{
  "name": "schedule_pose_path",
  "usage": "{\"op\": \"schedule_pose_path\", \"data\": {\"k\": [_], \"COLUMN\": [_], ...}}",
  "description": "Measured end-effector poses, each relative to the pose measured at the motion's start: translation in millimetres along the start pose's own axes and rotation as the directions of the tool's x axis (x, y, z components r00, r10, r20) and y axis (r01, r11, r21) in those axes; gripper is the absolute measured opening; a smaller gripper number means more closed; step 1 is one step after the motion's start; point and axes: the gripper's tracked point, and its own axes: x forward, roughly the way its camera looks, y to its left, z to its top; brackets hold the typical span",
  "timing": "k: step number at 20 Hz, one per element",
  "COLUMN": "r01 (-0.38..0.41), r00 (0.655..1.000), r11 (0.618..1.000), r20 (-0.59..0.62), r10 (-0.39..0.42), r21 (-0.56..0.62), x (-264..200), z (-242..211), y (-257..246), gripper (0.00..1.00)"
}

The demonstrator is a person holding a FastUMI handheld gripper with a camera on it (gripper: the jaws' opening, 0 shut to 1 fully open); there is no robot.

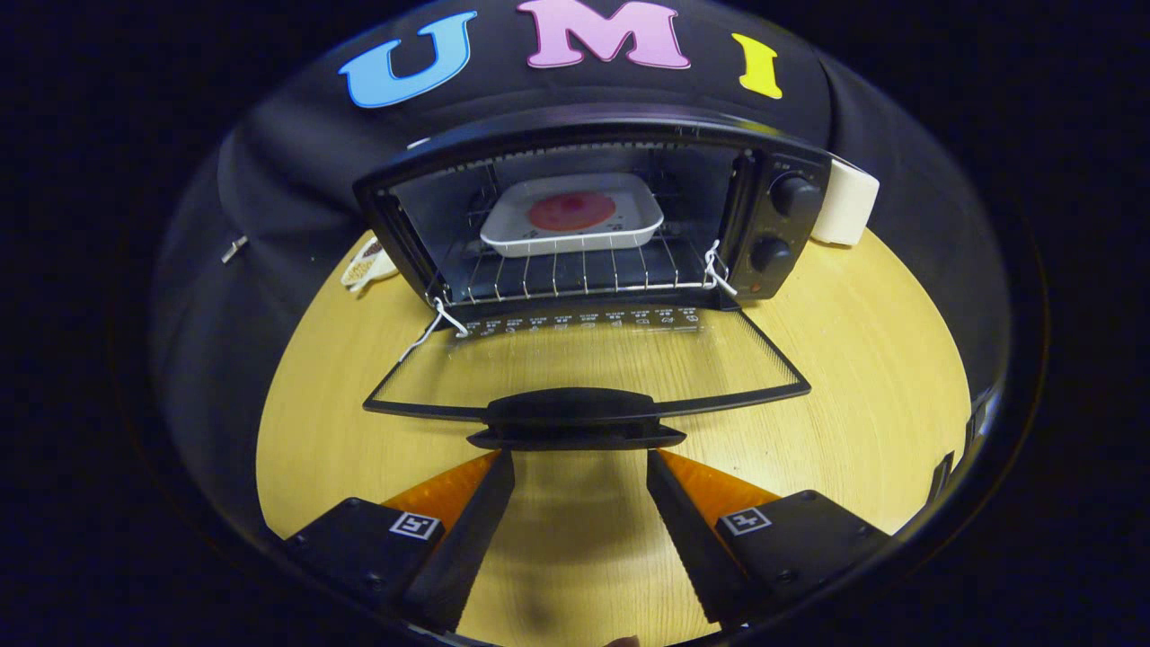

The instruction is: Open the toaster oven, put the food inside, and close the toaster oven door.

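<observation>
Spread wide, hand-held gripper (580, 458) sits just below door handle (575, 418); food (571, 211) beyond.

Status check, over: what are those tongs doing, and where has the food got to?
Tongs open, empty, just short of the door handle. Toaster oven door down flat. Food in white tray on the rack. Nothing blocking the door.

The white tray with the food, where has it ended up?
In the gripper view, the white tray sits on the wire rack inside the open toaster oven, beyond the lowered glass door and the open gripper.
</observation>
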Motion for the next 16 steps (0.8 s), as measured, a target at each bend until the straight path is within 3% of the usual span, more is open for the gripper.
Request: {"op": "schedule_pose_path", "data": {"k": [6, 12, 16], "r01": [-0.023, -0.010, -0.038], "r00": [0.978, 0.958, 0.937], "r11": [0.997, 0.999, 0.999], "r20": [0.205, 0.287, 0.347], "r10": [0.037, 0.024, 0.043], "r21": [-0.071, -0.050, -0.023], "x": [-35, -36, -62], "z": [54, 103, 134], "y": [10, 3, -1], "gripper": [0.97, 0.97, 0.97]}}
